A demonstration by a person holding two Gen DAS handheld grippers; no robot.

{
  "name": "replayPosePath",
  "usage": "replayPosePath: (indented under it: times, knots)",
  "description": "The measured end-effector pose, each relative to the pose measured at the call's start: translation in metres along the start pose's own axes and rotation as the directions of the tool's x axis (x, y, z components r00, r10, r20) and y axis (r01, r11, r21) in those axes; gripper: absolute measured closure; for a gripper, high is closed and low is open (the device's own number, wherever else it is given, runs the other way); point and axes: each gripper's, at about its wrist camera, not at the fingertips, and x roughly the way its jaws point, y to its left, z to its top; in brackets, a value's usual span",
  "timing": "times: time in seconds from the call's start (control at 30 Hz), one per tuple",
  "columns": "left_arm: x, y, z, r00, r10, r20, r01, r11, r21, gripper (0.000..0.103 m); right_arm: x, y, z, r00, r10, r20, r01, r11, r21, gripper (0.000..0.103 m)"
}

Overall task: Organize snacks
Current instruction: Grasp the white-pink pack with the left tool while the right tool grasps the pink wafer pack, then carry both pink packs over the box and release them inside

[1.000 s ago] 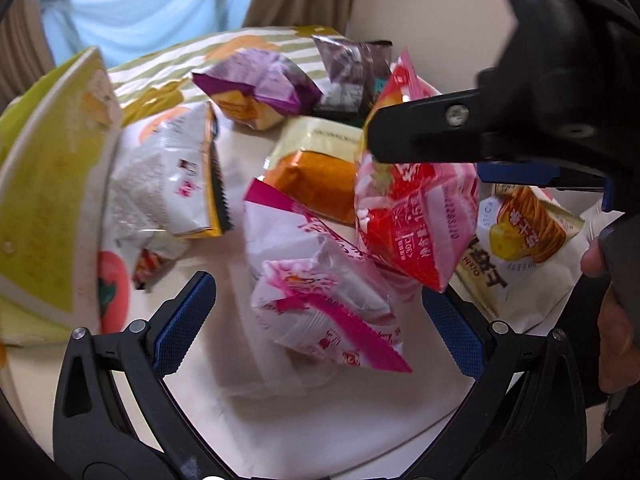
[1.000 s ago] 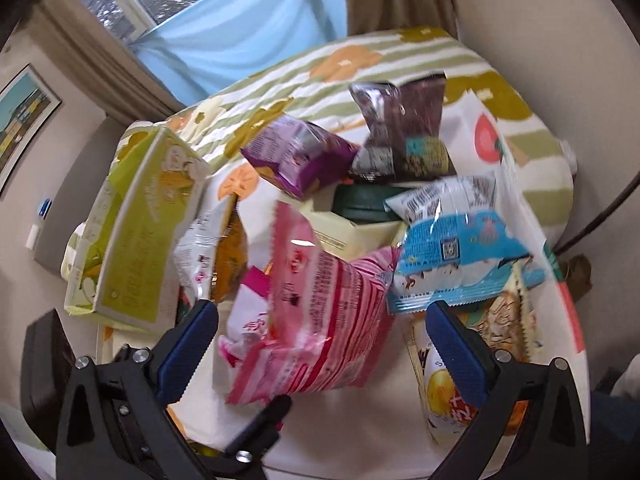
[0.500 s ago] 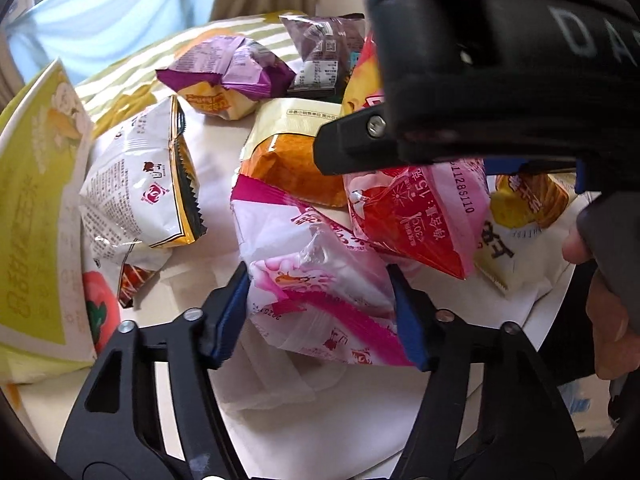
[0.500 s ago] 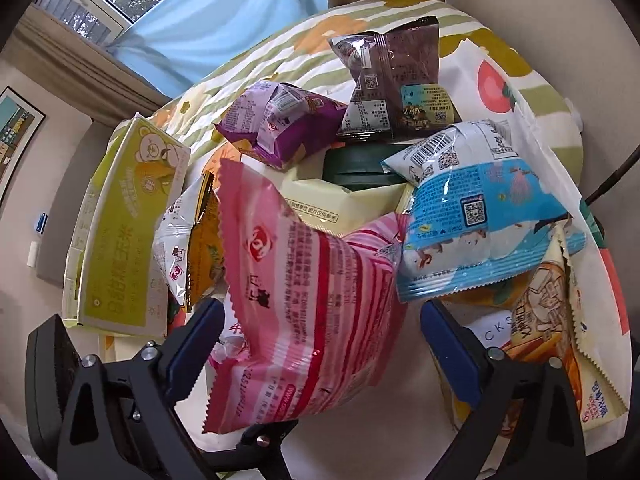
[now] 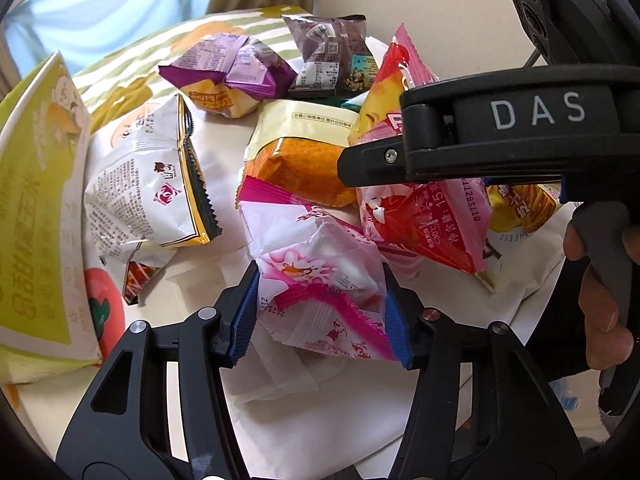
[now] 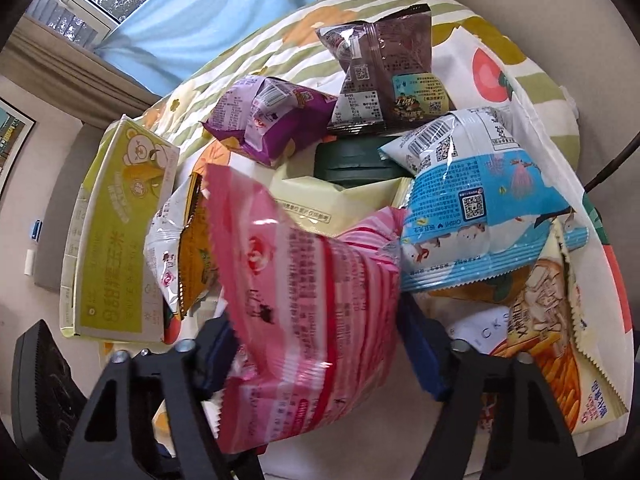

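Note:
Snack packets lie in a heap on a white sheet over a patterned cloth. My left gripper point(image 5: 322, 312) is shut on a pink and white packet point(image 5: 320, 276), with a blue pad pressed on each side. My right gripper point(image 6: 320, 348) is shut on a pink striped packet point(image 6: 316, 304); in the left wrist view that packet point(image 5: 424, 216) hangs under the right gripper's black body point(image 5: 500, 140), just right of the left gripper's packet.
A yellow-green box point(image 6: 116, 232) stands at the left. A white and gold packet point(image 5: 148, 184), a purple packet point(image 6: 264, 116), a dark brown packet point(image 6: 384, 80), a blue packet point(image 6: 476, 200) and an orange packet point(image 5: 296, 168) lie around. A wall is behind at the right.
Both grippers were open a second ago. The left jaws have closed onto the pink and white packet. The right jaws have closed onto the pink striped packet, which now fills more of its view.

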Motion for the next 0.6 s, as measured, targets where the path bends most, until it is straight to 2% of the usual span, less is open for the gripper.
replayPosePath:
  times: [0.37, 0.6]
  knots:
    - [-0.028, -0.003, -0.006, 0.999, 0.039, 0.018, -0.039, 0.999, -0.009, 0.053, -0.023, 0.006, -0.009, 0.998, 0.059, 0.023, -0.059, 0.998, -0.001, 0.045]
    - [-0.068, -0.011, -0.006, 0.995, 0.069, 0.07, -0.067, 0.997, -0.037, 0.054, -0.057, 0.019, -0.011, 0.993, 0.108, 0.053, -0.106, 0.994, -0.041, 0.045]
